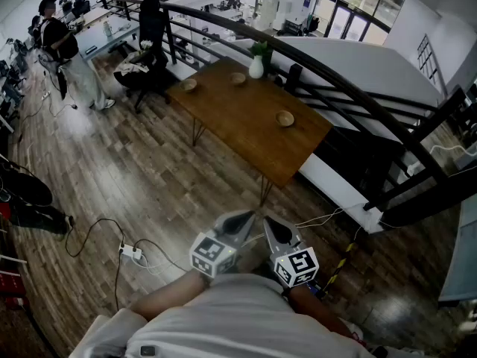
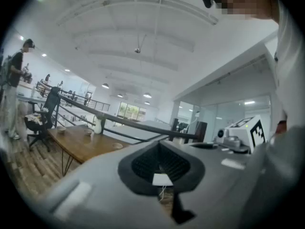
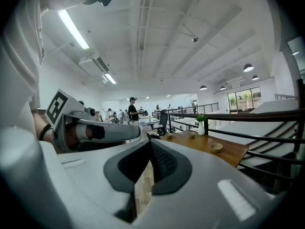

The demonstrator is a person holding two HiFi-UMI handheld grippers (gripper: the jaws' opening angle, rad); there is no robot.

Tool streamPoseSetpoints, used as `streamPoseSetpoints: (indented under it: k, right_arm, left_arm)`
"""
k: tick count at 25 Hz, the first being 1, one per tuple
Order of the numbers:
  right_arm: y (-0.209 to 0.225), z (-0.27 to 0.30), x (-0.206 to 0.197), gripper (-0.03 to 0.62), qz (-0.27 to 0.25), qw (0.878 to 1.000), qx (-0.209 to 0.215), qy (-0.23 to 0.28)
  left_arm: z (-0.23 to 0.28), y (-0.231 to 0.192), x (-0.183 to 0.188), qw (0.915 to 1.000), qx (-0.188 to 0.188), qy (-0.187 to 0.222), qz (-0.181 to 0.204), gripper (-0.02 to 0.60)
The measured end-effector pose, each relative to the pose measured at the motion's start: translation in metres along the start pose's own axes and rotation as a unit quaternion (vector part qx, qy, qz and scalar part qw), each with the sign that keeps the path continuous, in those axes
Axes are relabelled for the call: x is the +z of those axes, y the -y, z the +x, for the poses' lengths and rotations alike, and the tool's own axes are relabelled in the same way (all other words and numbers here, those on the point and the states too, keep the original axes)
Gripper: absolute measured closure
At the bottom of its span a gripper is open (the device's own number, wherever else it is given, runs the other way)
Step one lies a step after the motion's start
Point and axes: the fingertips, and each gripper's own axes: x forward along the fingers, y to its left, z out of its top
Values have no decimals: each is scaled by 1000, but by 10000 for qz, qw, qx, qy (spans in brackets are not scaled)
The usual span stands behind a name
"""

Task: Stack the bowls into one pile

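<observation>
Bowls unstacked on the surface (image 1: 238, 129) — first bowl (image 1: 189, 85) at its left corner, second bowl (image 1: 238, 78) by the vase (image 1: 256, 67), third bowl (image 1: 285, 118) near the right edge. My left hand-held gripper (image 2: 160, 148) and right hand-held gripper (image 3: 148, 144) — both pressed together, empty.

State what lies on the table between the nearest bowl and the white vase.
Nothing: in the head view, bare tabletop runs from the nearest bowl to the white vase.

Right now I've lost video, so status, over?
Left gripper, right gripper shut, empty. Three bowls apart on table, unstacked. Power strip on floor, left of path.
</observation>
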Motion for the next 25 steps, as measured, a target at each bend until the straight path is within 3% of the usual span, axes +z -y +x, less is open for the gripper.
streamPoseSetpoints:
  k: [16,25]
  right_arm:
    - [5,1,8,588,-71,9999,-45,66]
    - [40,12,1,588,62,10000,11,12]
  left_arm:
    - [1,-7,4,10000,39,14,-12,577]
    - [39,-17,-4,9999,82,-123,-83,577]
